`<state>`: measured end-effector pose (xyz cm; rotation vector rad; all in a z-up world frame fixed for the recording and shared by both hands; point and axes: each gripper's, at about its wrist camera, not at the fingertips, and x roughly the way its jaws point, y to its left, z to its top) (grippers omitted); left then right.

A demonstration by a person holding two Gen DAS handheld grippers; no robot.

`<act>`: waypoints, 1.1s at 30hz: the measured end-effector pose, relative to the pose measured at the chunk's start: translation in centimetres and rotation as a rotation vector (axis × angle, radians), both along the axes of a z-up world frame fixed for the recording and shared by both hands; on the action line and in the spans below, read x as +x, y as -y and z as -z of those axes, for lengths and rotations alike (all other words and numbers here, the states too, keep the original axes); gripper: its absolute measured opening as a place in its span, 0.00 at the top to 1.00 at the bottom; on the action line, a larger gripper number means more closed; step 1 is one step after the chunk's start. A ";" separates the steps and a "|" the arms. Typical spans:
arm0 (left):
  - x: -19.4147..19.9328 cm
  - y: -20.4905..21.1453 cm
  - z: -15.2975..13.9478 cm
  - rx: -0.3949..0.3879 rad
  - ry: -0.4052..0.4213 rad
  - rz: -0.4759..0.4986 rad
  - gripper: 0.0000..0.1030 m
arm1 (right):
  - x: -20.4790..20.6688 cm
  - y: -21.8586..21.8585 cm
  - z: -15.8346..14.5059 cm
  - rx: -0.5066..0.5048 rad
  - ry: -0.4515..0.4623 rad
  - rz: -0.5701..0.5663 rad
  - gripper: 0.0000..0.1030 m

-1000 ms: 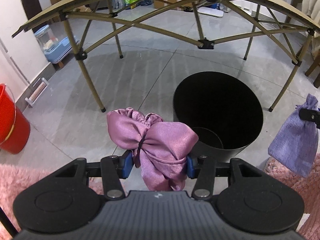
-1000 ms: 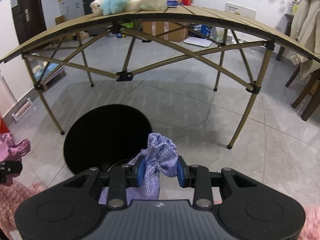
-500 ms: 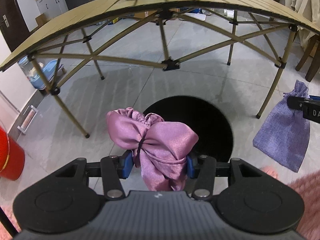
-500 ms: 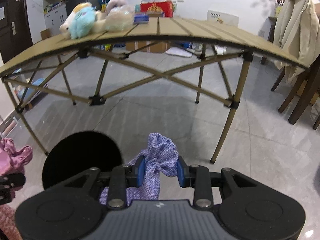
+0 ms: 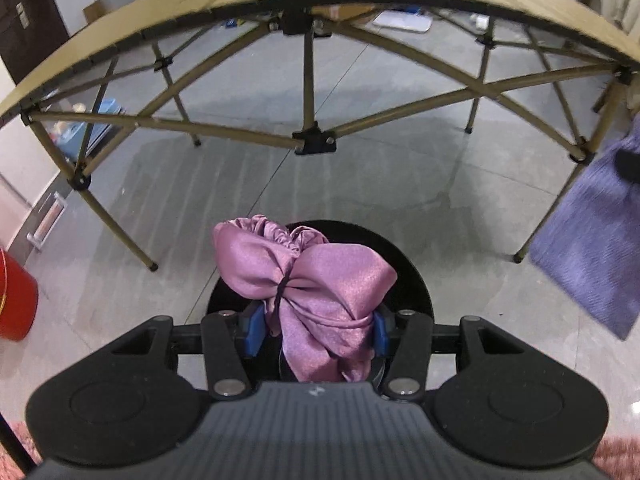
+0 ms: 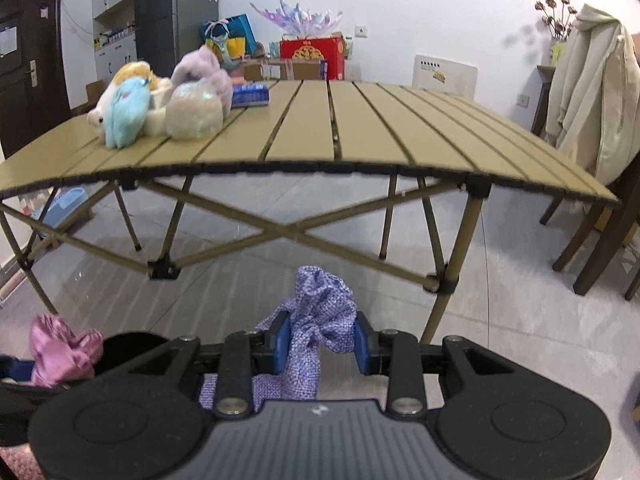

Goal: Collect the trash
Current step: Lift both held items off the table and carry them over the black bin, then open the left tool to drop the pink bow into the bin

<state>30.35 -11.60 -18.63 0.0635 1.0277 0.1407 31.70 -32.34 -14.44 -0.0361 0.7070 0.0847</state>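
Our left gripper clamps a shiny pink satin drawstring pouch directly above the round black trash bin on the grey tiled floor. Our right gripper pinches a purple woven fabric pouch before the tan slatted folding tabletop, right of the bin.
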 end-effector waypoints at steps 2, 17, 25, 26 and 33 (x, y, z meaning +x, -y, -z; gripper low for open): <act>0.7 0.3 0.5 0.012 -0.014 -0.020 0.51 | 0.8 0.3 -0.2 -0.006 0.007 -0.007 0.70; 3.3 1.6 2.6 -0.002 -0.067 -0.094 0.51 | 3.5 1.9 1.4 0.039 -0.068 0.020 0.70; 3.3 1.6 2.9 0.003 -0.064 -0.080 0.30 | 3.6 1.6 1.8 0.029 -0.083 0.020 0.70; 3.3 1.7 2.8 0.011 -0.058 -0.085 0.14 | 3.6 1.5 1.9 0.027 -0.084 0.019 0.70; 3.1 1.4 1.9 0.058 -0.045 -0.133 0.00 | 3.8 1.7 2.1 0.030 -0.100 0.023 0.70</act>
